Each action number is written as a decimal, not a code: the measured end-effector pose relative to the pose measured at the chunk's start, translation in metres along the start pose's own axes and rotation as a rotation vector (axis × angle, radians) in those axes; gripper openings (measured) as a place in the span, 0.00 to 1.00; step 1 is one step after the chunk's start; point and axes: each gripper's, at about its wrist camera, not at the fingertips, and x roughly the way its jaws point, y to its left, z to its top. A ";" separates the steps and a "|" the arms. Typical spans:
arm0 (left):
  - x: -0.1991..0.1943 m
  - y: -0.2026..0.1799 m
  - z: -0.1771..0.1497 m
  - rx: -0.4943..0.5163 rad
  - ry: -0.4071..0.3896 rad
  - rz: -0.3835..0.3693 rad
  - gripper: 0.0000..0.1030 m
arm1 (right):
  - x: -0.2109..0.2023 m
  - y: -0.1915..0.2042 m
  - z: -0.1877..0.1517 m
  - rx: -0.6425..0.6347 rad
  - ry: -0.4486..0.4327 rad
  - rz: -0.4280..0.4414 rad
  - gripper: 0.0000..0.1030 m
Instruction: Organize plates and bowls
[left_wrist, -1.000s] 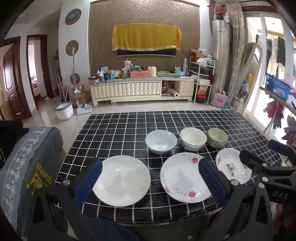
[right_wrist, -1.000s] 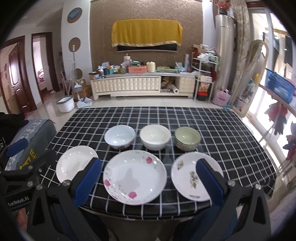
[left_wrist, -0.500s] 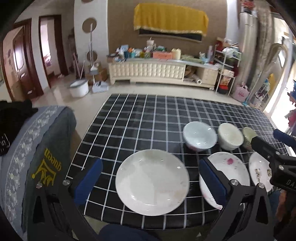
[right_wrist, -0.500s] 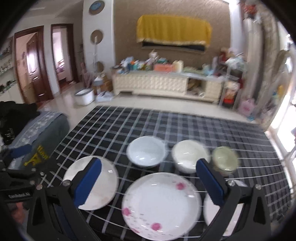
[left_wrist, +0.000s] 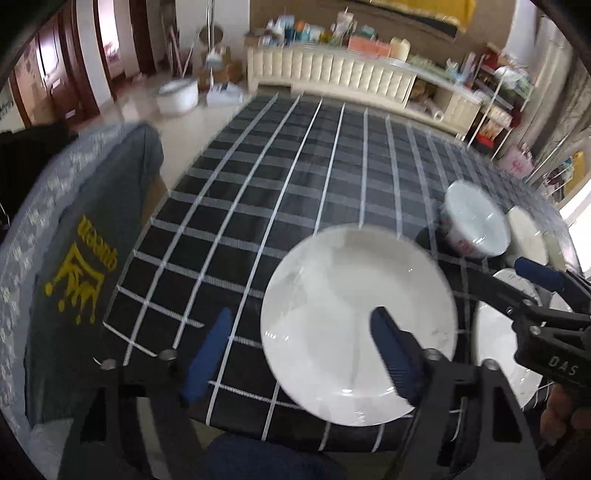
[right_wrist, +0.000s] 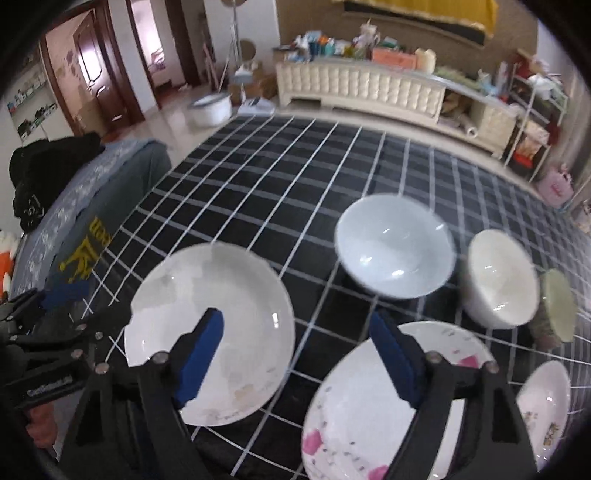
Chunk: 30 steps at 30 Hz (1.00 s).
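Checked table (right_wrist: 280, 177): three bowls (right_wrist: 395, 247) and three plates (right_wrist: 210, 332), all empty.

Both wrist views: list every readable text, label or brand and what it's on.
"DAS" on the right gripper body, left wrist view.
Yellow lettering with a crown logo on the grey cover beside the table: rotated, too blurred to read.
White label on the left gripper body, right wrist view: too blurred.
Shelf items behind: too small.

Beyond your checkered surface (right_wrist: 295, 177) stand a cream cabinet (right_wrist: 362, 86), dark wooden doors (right_wrist: 96, 74), and a glossy floor (right_wrist: 177, 110).
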 end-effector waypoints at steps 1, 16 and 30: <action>0.006 0.002 -0.002 -0.008 0.016 -0.003 0.63 | 0.005 0.001 0.000 -0.005 0.012 -0.002 0.78; 0.052 0.024 -0.005 -0.071 0.124 -0.010 0.28 | 0.054 -0.001 -0.003 0.019 0.121 0.012 0.41; 0.060 0.021 -0.010 -0.087 0.147 -0.013 0.16 | 0.063 -0.003 -0.007 0.056 0.154 0.032 0.20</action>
